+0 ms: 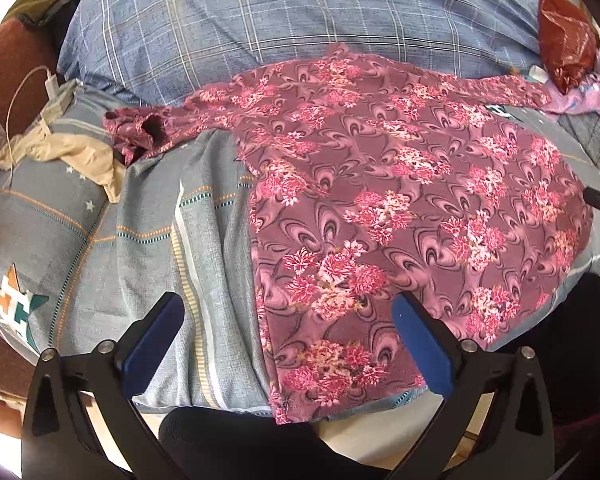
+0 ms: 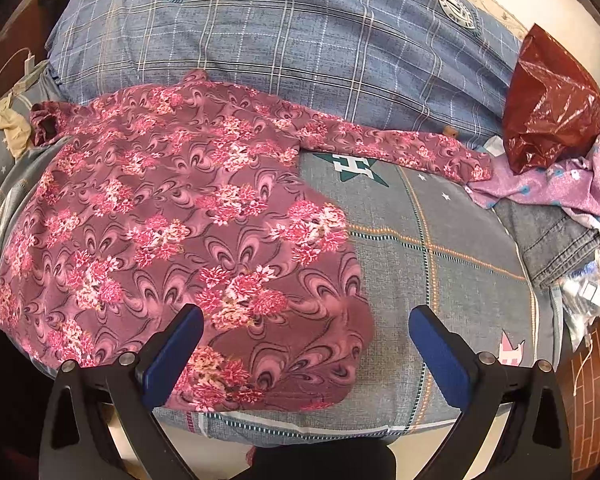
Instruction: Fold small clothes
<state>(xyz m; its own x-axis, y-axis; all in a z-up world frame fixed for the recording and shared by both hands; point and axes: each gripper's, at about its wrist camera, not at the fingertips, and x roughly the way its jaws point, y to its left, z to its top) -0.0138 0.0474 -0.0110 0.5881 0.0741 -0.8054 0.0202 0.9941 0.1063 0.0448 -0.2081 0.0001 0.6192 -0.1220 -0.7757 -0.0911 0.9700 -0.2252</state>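
Jaws wide apart and empty on left gripper [image 1: 286, 316] and right gripper [image 2: 306, 328], both over floral shirt [image 2: 180, 216].

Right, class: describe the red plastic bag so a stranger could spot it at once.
Start at the bed with the floral shirt spread on it. Follow the shirt's long sleeve to the right edge: the red bag sits there above a lilac garment. It alone is shiny, crinkled plastic.

Both my views are bright and evenly daylit, with soft shadows. Fisheye distortion bends the edges, and corners vignette dark. Glare marks the red plastic bag [image 2: 552, 108] far right.
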